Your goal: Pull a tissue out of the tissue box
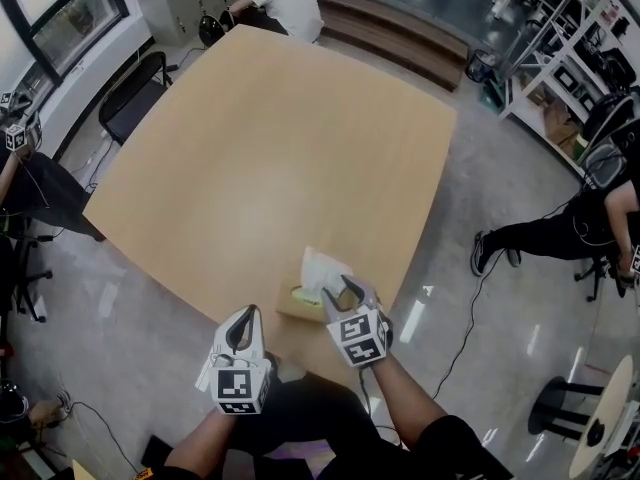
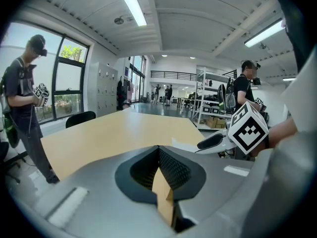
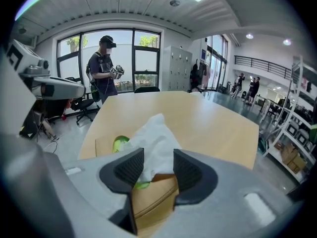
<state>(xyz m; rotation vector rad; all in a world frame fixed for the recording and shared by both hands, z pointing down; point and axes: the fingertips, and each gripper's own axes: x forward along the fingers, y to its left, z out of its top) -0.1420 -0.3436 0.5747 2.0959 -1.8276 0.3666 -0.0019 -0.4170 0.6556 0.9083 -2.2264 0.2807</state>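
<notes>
Here, a white tissue (image 1: 322, 268) (image 3: 154, 135) stands crumpled and upright out of the top slot of the tissue box (image 1: 293, 305) (image 3: 151, 202). The tan cardboard box bears a green patch (image 3: 119, 144) beside its opening. It rests on the light wooden desk (image 1: 270, 148), close to the desk's near edge.

The right tool (image 1: 347, 293) (image 3: 158, 165) is angled down over the box. Its jaws are spread wide, one on either side of the tissue's lower part. The right gripper view shows the dark ribbed pads (image 3: 130, 167) flanking the tissue without clamping it, so the tool is released.

The left tool (image 1: 245, 316) (image 2: 159, 150) hangs just left of the box and apart from it. Its jaw tips meet, clenched on nothing; only a wedge of tan surface shows below the tips.

The rest of the desk top is bare wood. A black chair (image 1: 135, 93) stands at its left side, and a person in white (image 1: 285, 3) sits at its far corner. Another person in dark clothes (image 1: 590, 223) sits on the polished floor's right, near metal shelving (image 1: 560, 38). A standing person (image 3: 104, 63) by the windows holds a pair of similar tools.
</notes>
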